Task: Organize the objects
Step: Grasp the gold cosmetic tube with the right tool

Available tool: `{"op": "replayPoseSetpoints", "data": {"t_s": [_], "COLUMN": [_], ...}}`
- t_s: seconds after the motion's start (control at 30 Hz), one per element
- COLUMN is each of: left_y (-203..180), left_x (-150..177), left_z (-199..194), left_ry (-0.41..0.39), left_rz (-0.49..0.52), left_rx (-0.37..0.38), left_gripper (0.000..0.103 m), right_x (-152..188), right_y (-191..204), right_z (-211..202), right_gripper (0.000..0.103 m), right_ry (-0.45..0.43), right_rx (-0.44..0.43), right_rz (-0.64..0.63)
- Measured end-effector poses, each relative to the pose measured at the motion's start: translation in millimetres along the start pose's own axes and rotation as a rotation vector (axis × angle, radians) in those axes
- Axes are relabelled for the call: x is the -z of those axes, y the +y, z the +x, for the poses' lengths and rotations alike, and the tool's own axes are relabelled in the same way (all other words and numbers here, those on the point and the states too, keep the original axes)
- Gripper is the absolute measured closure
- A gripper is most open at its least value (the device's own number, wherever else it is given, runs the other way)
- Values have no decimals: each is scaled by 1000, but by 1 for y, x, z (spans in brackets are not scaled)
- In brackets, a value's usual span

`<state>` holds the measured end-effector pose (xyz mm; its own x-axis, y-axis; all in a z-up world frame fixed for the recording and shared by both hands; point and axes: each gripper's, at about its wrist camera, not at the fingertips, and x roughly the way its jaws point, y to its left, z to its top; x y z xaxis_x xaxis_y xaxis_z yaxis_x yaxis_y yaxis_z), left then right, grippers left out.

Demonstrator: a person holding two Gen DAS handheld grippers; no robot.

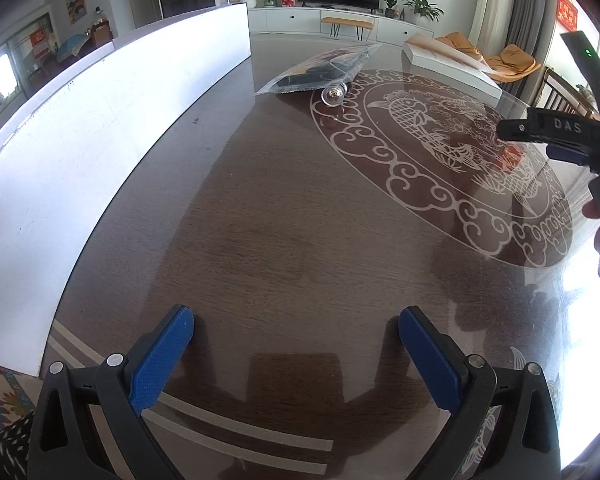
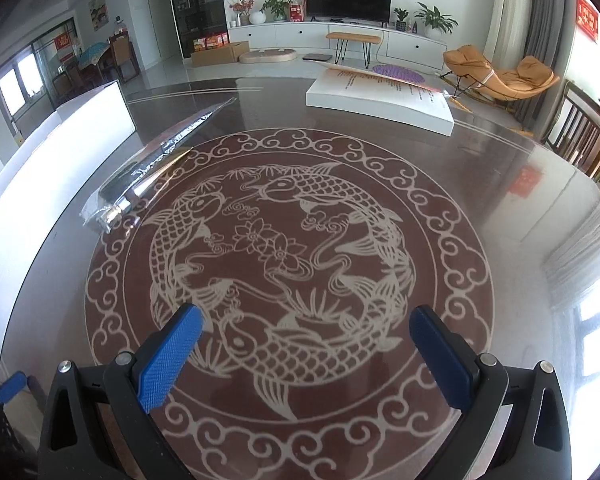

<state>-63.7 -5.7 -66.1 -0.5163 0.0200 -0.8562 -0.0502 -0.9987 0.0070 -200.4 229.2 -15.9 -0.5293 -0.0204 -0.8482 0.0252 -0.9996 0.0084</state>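
Observation:
A clear plastic bag (image 1: pixel 320 70) holding dark items lies at the far middle of the dark wooden table (image 1: pixel 280 240). A small shiny silver object (image 1: pixel 333 95) rests at the bag's near end. In the right wrist view the bag (image 2: pixel 156 164) and the silver object (image 2: pixel 118 210) lie at the left, beside the round fish pattern (image 2: pixel 288 272). My left gripper (image 1: pixel 296 344) is open and empty, low over the table's near part. My right gripper (image 2: pixel 306 344) is open and empty above the fish pattern; its body shows at the right edge of the left wrist view (image 1: pixel 556 132).
A long white box (image 1: pixel 100 140) runs along the table's left side. A flat white box (image 2: pixel 380 100) lies at the far right of the table. Wooden chairs (image 2: pixel 584 140) stand beyond the right edge. A TV unit and a rocking chair are in the room behind.

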Motion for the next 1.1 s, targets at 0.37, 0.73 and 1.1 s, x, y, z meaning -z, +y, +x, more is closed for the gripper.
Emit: {"op": "replayPoseSetpoints", "data": {"t_s": [0.37,0.73,1.1], "left_y": [0,-1,-2], "left_x": [0,-2,-5], "left_z": [0,2,2], "left_ry": [-2,-5,-7], "left_rz": [3,2,1], "left_rx": [1,1,1], "left_gripper": [0,0,0], "right_x": [-118,-114,-47], "right_y": [70,132,135], "right_z": [79,91,54], "right_gripper": [0,0,62], "right_ry": [54,75,19], "right_rx": [37,41,-73], "right_rz": [29,-103,-168]}}
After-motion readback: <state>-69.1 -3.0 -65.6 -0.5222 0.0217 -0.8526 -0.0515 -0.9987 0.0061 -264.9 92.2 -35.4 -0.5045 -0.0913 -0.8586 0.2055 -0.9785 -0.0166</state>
